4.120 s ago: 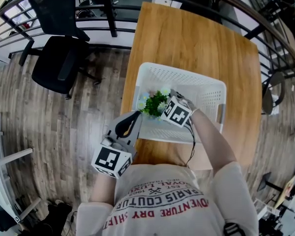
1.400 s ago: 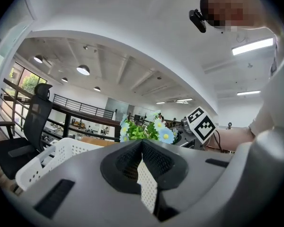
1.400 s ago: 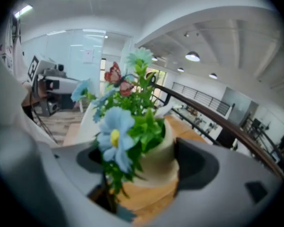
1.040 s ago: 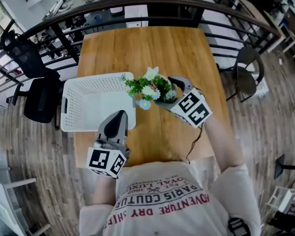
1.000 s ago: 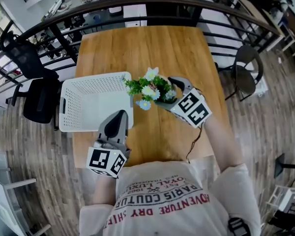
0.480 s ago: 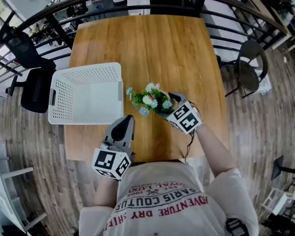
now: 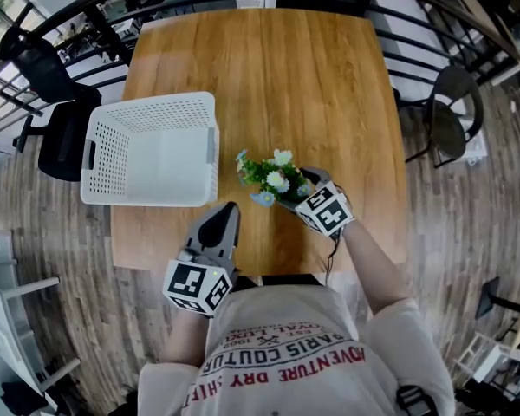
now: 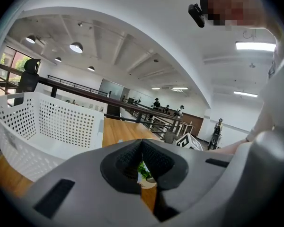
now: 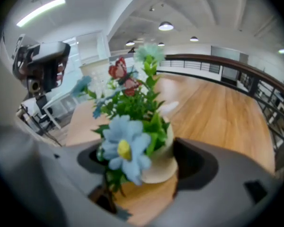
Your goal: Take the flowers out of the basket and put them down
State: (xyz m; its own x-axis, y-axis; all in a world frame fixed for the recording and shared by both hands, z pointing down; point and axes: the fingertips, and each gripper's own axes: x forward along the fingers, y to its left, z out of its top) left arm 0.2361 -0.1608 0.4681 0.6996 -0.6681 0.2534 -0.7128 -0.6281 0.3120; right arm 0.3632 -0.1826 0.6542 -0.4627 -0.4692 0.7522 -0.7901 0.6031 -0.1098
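the right gripper clamps the small pot of flowers between wide-set jaws, low over the wooden table; the pot may already touch the wood. the left gripper, jaws together and empty, hangs at the table's near edge. the white basket stands apart, further left.

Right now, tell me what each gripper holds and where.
Right gripper: the cream pot of artificial blue and white flowers, clamped across its sides. Left gripper: shut, holding nothing.
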